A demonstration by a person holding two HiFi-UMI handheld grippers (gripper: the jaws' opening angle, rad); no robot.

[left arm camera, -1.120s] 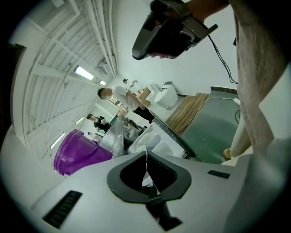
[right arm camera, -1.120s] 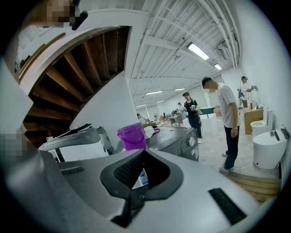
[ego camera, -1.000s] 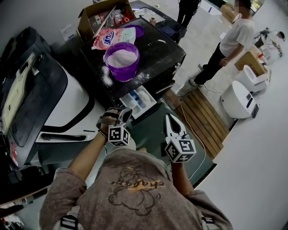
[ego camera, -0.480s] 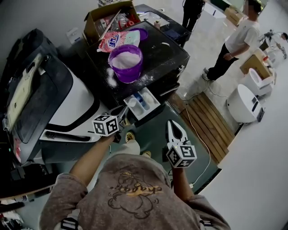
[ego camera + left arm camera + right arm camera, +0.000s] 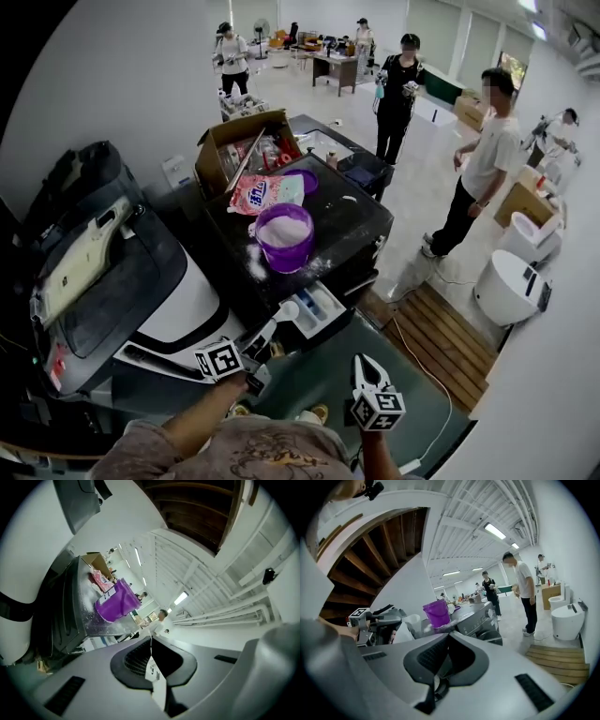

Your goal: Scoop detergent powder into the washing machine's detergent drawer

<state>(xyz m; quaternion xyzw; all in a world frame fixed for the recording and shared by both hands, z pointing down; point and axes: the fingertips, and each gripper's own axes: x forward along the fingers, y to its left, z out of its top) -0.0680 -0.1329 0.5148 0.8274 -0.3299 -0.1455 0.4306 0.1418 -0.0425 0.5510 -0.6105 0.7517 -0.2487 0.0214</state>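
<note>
white scoop (image 5: 286, 311) is gripped by its handle in left claw (image 5: 267, 334); right claw (image 5: 366, 366) is pinched shut, empty. drawer (image 5: 330, 306) is found just ahead, powder tub (image 5: 281, 255) farther beyond. loose powder (image 5: 285, 229) is easily spilled, scoop best kept level.

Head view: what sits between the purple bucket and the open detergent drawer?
Head view: only spilled white powder on the washing machine's dark top by the purple bucket, then the top's front edge above the detergent drawer. Nothing stands there.
</note>
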